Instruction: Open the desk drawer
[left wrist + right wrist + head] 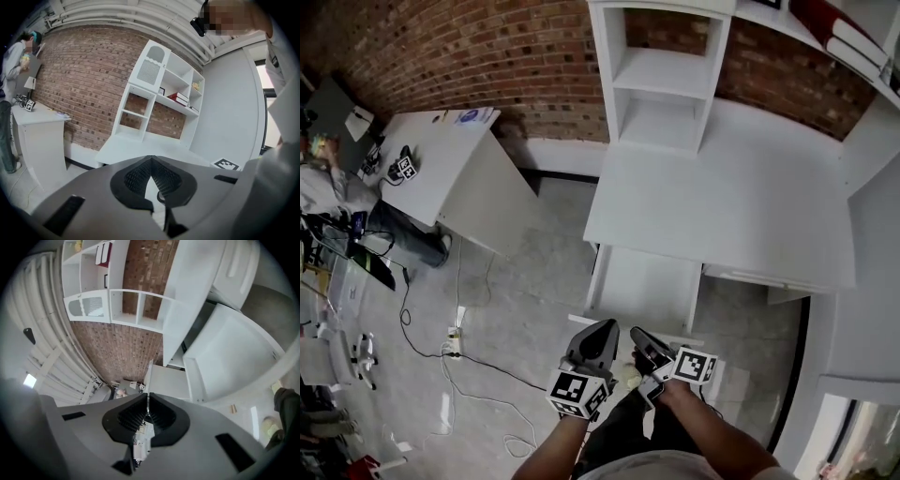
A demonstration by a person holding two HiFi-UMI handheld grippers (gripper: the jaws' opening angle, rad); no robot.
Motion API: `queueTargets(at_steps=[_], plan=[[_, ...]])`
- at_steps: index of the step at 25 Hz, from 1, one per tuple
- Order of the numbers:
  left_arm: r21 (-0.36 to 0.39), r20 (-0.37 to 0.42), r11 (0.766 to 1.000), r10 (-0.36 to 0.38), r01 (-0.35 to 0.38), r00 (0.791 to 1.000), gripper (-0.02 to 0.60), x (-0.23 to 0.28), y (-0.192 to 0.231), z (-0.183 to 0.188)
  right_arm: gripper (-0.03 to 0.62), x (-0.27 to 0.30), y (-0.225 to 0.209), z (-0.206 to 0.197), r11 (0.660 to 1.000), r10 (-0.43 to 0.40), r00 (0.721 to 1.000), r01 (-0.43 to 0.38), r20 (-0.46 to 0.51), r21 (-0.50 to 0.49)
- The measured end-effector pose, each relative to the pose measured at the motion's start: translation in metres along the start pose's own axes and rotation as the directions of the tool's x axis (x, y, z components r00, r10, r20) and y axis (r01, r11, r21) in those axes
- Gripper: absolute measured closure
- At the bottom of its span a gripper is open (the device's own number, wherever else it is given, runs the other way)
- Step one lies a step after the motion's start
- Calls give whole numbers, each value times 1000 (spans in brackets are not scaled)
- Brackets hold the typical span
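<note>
The white desk (722, 187) has its drawer (642, 286) pulled out from under the top, and the drawer's inside shows white and bare. Both grippers hang in front of the drawer and above it, touching nothing. My left gripper (602, 326) is shut with nothing between its pads. My right gripper (636, 334) is beside it, also shut and holding nothing. The left gripper view looks over the shut tips (151, 158) at the desk top (136, 147). The right gripper view is rolled, with shut tips (147, 394) and the open drawer (229, 357) to the right.
A white shelf unit (666, 84) stands on the desk against the brick wall, with books (178, 98) on a shelf. A second white desk (441, 159) stands at the left with a person (319, 178) beside it. Cables and a power strip (455, 342) lie on the floor.
</note>
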State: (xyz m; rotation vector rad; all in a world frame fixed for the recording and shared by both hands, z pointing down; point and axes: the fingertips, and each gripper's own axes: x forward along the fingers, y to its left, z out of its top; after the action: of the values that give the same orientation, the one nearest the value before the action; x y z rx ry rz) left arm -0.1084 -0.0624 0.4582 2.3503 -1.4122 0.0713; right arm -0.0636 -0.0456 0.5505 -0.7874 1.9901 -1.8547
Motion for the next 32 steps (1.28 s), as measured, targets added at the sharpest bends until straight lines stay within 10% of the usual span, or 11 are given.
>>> queueTargets(at_steps=[10, 25, 32], plan=[[-3, 65, 1000, -9, 9, 998, 569, -7, -15, 71, 576, 6, 107, 41, 943, 33, 999, -39, -24, -331], [59, 178, 998, -9, -2, 984, 569, -18, -28, 181, 576, 5, 228, 92, 676, 22, 1000, -3, 16, -737], [103, 189, 995, -5, -15, 982, 569, -23, -34, 203, 577, 8, 260, 94, 497, 17, 999, 28, 42, -867]])
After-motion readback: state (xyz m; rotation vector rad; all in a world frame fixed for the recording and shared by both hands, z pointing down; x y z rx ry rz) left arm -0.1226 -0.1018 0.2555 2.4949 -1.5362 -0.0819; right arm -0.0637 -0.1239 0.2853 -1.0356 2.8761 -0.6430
